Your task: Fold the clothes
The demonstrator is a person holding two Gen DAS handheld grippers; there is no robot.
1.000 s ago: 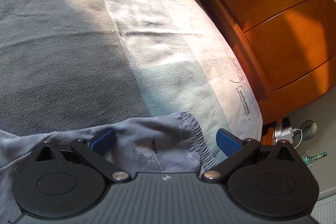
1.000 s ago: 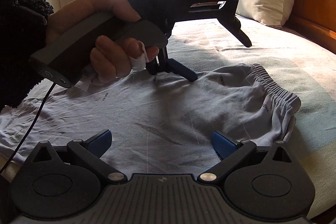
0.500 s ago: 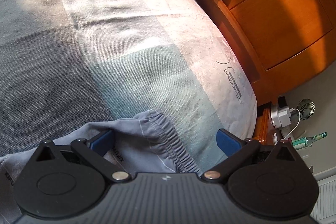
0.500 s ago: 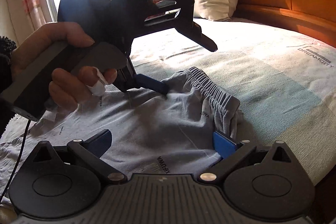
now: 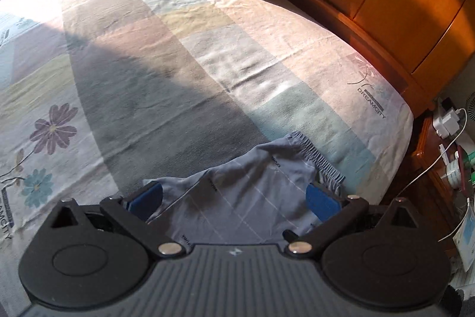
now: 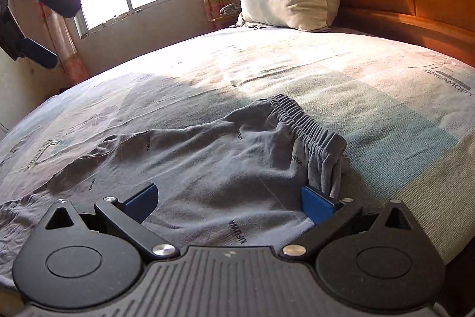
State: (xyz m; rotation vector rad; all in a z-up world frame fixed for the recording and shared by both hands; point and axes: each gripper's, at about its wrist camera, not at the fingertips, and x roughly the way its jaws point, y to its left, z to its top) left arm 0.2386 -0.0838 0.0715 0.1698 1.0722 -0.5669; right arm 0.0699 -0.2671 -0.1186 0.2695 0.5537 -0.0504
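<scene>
Grey shorts (image 6: 225,168) are lying rumpled on the bedsheet (image 6: 371,85); right gripper (image 6: 228,202) and left gripper (image 5: 234,198) are both gaping wide, gripping nothing.

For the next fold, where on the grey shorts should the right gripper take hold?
Grip the grey shorts at the gathered elastic waistband, coming from the near bed edge with the open right gripper. The bunched band stands raised off the sheet, so a finger can slide beneath.
</scene>
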